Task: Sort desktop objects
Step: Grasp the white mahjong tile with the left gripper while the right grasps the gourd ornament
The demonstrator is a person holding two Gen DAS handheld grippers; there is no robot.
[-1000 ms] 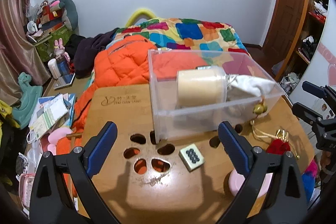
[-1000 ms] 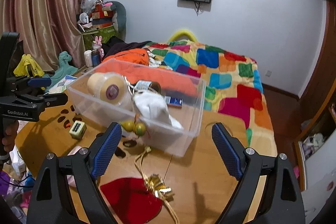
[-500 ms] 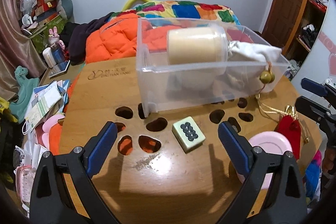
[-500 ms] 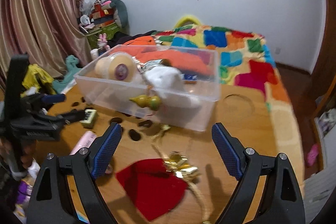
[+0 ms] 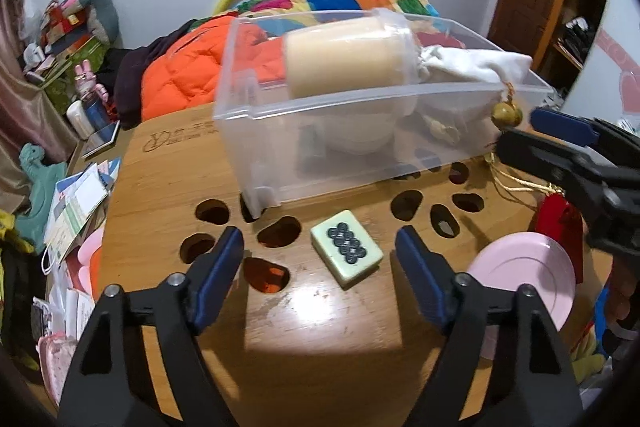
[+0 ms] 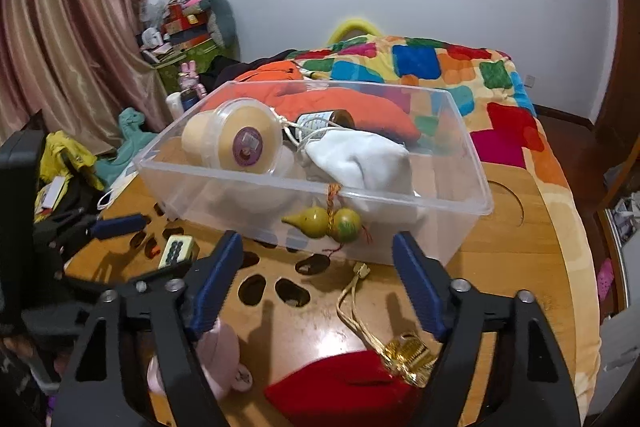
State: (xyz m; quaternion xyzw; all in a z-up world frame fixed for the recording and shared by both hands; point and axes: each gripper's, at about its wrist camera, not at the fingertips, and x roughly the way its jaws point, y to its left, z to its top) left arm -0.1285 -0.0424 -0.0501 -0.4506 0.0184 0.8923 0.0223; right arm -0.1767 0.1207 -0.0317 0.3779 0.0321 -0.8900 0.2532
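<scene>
A pale green mahjong tile (image 5: 346,253) lies flat on the wooden table (image 5: 320,347), between the blue pads of my left gripper (image 5: 320,263). Its jaws are closing and the pads stand clear of the tile. Behind it stands a clear plastic box (image 5: 280,131) holding a cream roll (image 5: 348,55) and a white pouch (image 5: 472,63). A gourd charm (image 6: 324,223) hangs over the box's near wall. My right gripper (image 6: 316,279) hovers above a gold cord (image 6: 352,311) and a red pouch (image 6: 344,383), its jaws closing on nothing.
A pink round dish (image 5: 524,275) sits on the table at the right of the tile. The tabletop has several cut-out holes (image 5: 212,211). Papers and toys crowd the floor at the left, and a bed with a colourful quilt (image 6: 440,67) lies beyond.
Both grippers have sunk towards the table and their jaws have narrowed. The tile now lies between the left fingers. The right gripper has come closer over the gold cord and red pouch.
</scene>
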